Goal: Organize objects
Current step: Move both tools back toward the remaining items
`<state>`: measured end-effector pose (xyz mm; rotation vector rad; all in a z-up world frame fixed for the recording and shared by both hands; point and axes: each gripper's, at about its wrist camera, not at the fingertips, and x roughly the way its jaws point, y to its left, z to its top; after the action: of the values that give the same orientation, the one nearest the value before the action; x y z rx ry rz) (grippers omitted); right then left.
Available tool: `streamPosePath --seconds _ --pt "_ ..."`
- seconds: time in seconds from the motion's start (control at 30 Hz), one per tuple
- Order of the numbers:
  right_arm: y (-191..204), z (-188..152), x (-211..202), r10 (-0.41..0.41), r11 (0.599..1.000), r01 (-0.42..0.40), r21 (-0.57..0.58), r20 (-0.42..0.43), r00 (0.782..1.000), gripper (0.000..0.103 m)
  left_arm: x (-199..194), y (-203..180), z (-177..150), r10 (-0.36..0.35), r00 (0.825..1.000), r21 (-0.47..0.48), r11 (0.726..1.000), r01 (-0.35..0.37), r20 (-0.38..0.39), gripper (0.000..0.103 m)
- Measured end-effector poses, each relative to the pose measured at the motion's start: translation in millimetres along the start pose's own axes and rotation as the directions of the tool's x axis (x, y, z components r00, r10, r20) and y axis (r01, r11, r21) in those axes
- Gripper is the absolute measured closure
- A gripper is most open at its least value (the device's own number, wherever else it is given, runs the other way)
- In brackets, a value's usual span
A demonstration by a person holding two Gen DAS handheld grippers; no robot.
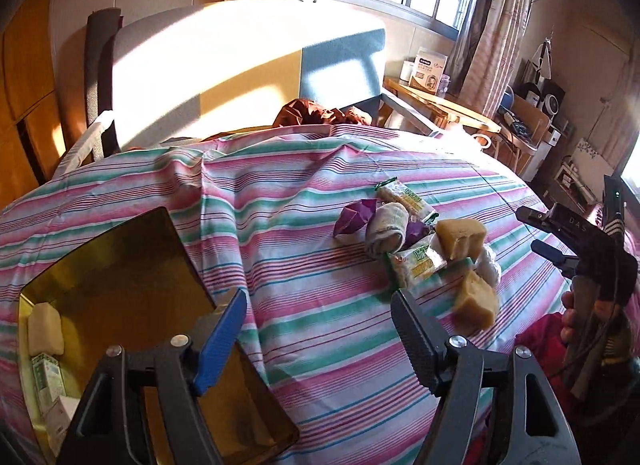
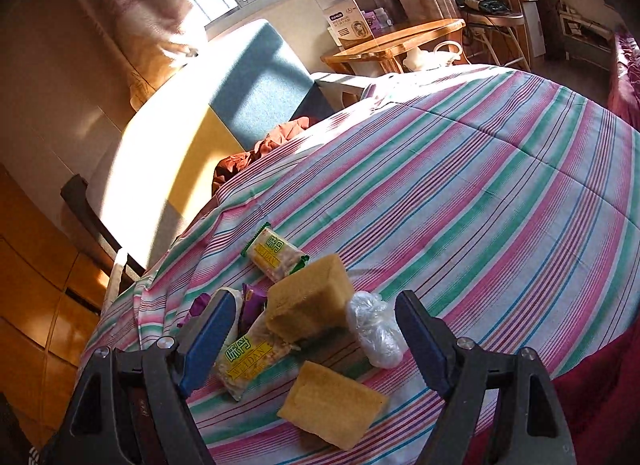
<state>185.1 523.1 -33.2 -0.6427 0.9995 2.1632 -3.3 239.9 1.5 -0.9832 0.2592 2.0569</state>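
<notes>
- The left gripper (image 1: 320, 329) hangs above the striped bedspread (image 1: 312, 345) with its jaws spread wide and nothing between them.
- Just to its left a yellow tray (image 1: 120, 285) lies on the bedspread; a pale block (image 1: 46, 329) and a green-printed packet (image 1: 48, 381) sit along the tray's near-left edge.
- The right gripper (image 2: 310, 339) is also wide open and empty, poised over the pile of loose items.
- In the right wrist view, an upper tan sponge block (image 2: 308, 301) sits between the spread fingers, resting against a green-and-yellow snack packet (image 2: 250, 361).
- A lower tan sponge block (image 2: 332, 405) lies flat on the bedspread, nearer the camera and just apart from the upper one.
- A crumpled clear plastic bundle (image 2: 374, 331) lies just right of the upper sponge block.
- A second snack packet (image 2: 276, 259) lies beyond the pile, and a purple wrapper (image 2: 254, 301) shows beside the left finger.
- From the left wrist view, a rolled grey cloth (image 1: 388, 231) lies in the same pile, next to the purple wrapper.
- The right gripper appears at the right edge of the left wrist view, held in a hand (image 1: 572, 317).
- Behind the bed stand a blue and yellow headboard (image 1: 256, 77) and a wooden side table (image 2: 396, 43).
</notes>
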Motion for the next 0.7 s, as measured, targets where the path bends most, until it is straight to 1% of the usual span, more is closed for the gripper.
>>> streamPosePath --seconds 0.17,0.23,0.33,0.47,0.57,0.7 --pt "2 -2 1 0.028 1.000 -0.028 -0.003 -0.007 1.000 0.019 47 -8 32 -0.049 0.997 -0.023 0.999 0.048 -0.054 0.041" --pt "2 -2 2 0.041 0.999 -0.041 -0.001 -0.014 0.999 0.019 68 -9 45 -0.086 0.993 -0.037 0.996 0.083 -0.079 0.047" --pt "2 -2 4 0.062 0.998 -0.062 0.002 -0.028 0.998 0.019 99 -11 63 -0.129 0.986 -0.048 0.991 0.125 -0.103 0.047" --pt "3 -3 10 0.085 0.996 -0.085 0.006 -0.055 0.995 0.019 137 -15 81 -0.120 0.984 -0.006 0.993 0.120 -0.130 0.045" --pt "4 -3 13 0.096 0.995 -0.096 0.009 -0.070 0.993 0.019 165 -17 87 -0.120 0.979 0.036 0.991 0.128 -0.163 0.045" --pt "1 -3 16 0.115 0.993 -0.112 0.032 -0.082 0.990 0.019 199 -21 87 -0.146 0.963 0.074 0.983 0.166 -0.228 0.045"
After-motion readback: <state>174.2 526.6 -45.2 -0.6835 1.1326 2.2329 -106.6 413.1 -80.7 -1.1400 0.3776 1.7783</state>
